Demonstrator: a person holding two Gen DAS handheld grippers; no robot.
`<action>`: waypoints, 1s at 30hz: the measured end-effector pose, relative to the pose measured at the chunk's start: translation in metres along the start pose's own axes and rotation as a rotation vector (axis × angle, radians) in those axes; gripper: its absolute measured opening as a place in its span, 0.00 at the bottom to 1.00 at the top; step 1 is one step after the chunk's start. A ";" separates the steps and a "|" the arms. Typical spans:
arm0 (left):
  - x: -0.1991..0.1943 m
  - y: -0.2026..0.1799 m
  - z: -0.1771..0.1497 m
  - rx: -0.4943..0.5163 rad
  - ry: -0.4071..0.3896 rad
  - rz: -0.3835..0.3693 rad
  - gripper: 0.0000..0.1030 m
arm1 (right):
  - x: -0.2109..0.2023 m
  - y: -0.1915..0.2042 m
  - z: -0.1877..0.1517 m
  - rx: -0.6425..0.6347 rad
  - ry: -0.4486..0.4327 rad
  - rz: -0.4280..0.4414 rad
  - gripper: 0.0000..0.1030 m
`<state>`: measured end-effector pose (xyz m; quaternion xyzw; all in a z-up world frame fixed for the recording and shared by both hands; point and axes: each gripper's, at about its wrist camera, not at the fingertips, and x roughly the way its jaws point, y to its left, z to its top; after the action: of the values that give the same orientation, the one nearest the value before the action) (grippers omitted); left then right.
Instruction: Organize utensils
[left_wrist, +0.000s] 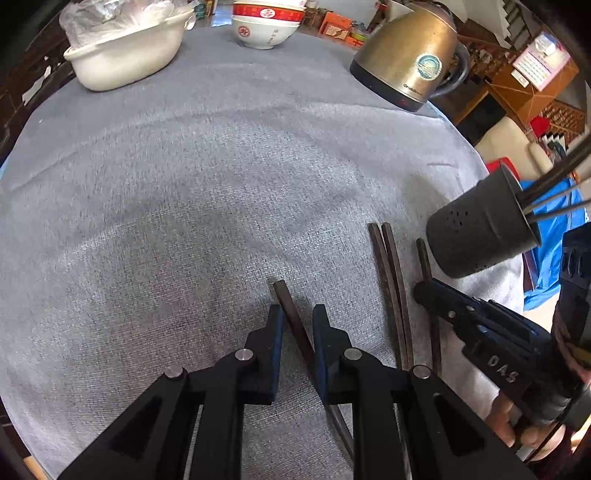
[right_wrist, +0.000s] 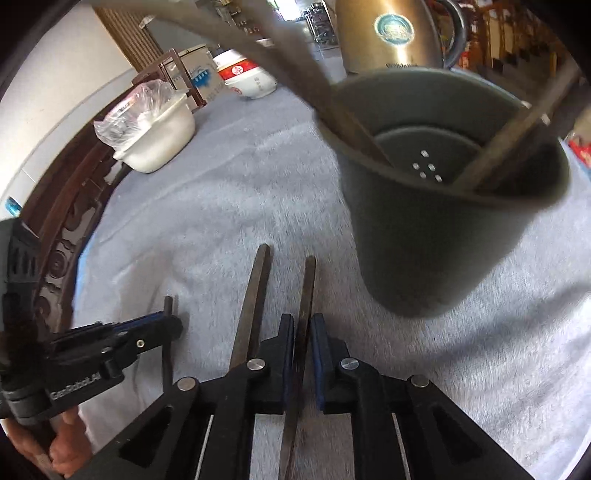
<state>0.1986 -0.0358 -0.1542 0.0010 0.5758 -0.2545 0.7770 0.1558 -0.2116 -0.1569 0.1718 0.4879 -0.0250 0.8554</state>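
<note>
Each tongs, left (left_wrist: 297, 317) and right (right_wrist: 303, 326), clamped around its own chopstick (left_wrist: 291, 314) (right_wrist: 304, 317).

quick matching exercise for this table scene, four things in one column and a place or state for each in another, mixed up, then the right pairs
Things:
1. kettle
2. grey holder
3. red and white bowls
4. white basin

Place or state:
A. stacked at the far edge of the cloth
B. chopsticks already standing in it
C. brass coloured with a round sticker on its side
D. clear plastic bag resting in it

Pairs: 1-C, 2-B, 3-A, 4-D
</note>
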 end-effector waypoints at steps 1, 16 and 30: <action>0.000 0.000 0.000 -0.005 -0.002 0.001 0.16 | 0.001 0.004 0.001 -0.016 -0.007 -0.017 0.12; -0.009 -0.001 -0.003 -0.067 -0.057 0.071 0.11 | -0.043 0.014 -0.006 -0.105 -0.165 0.078 0.07; -0.122 -0.024 -0.021 -0.049 -0.293 0.052 0.08 | -0.124 0.011 -0.008 -0.122 -0.324 0.192 0.09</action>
<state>0.1447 -0.0027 -0.0453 -0.0402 0.4620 -0.2176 0.8588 0.0866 -0.2140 -0.0530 0.1591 0.3261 0.0587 0.9300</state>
